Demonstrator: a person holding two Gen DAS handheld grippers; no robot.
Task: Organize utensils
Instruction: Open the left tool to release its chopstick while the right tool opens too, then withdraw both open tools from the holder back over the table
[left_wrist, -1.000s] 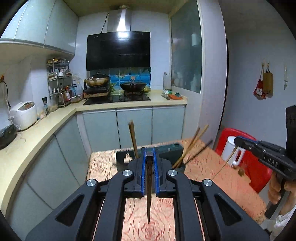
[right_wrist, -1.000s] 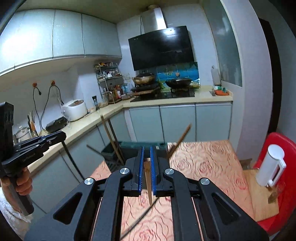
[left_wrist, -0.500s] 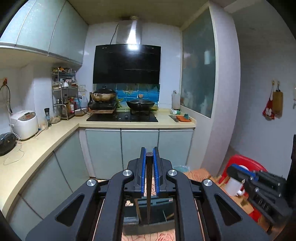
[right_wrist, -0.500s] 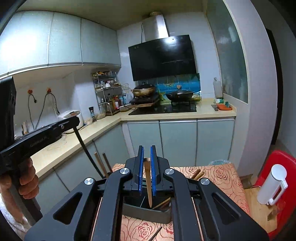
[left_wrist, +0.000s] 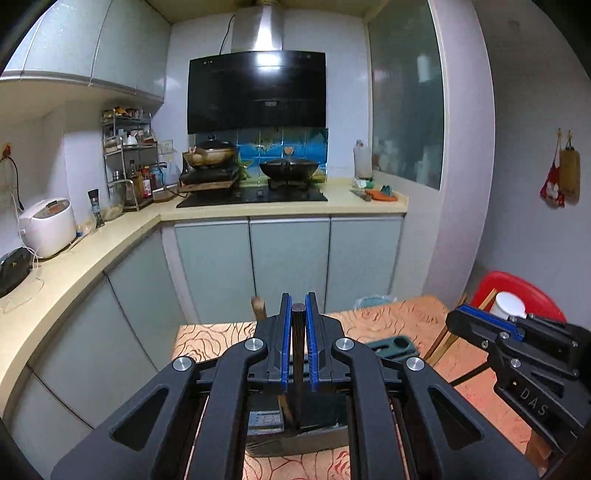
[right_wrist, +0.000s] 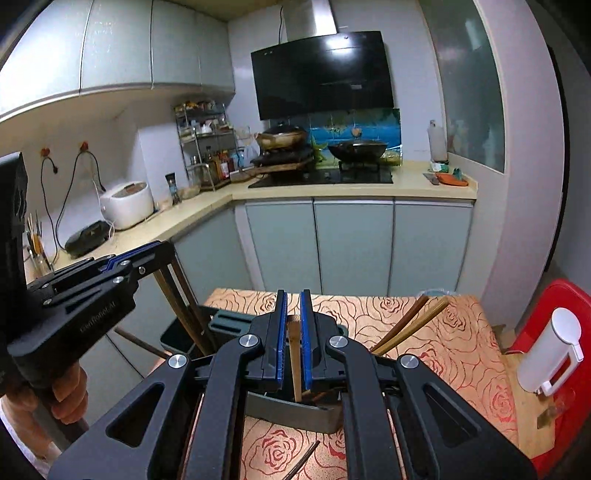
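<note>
My left gripper (left_wrist: 298, 310) is clamped on a dark brown wooden chopstick (left_wrist: 298, 365), blue pads tight on both sides. The stick hangs nearly vertical, its lower end down inside the dark grey plastic utensil box (left_wrist: 391, 345) sitting on the table with the rose-patterned orange cloth (left_wrist: 391, 317). One more brown stick end (left_wrist: 258, 308) pokes up just left of my left jaws.

My right gripper (right_wrist: 290, 314) is closed on a light bamboo chopstick (right_wrist: 294, 365), also close to upright, tip reaching into the same grey box (right_wrist: 295, 411). In the right wrist view, two light wooden chopsticks (right_wrist: 417, 325) lean out of the box to the right, over the cloth. Two darker sticks (right_wrist: 184, 306) lean out to the left, passing just behind the tip of my left gripper (right_wrist: 144, 254), which shows at the left edge with my hand (right_wrist: 68, 395) on its handle. A single dark chopstick (right_wrist: 304, 461) lies flat on the cloth (right_wrist: 424, 314) in front of the box.

My right gripper (left_wrist: 476, 321) appears at the right of the left wrist view. Beside the table, a white plastic dispenser (right_wrist: 550, 350) stands on a red plastic stool (right_wrist: 569, 295).
</note>
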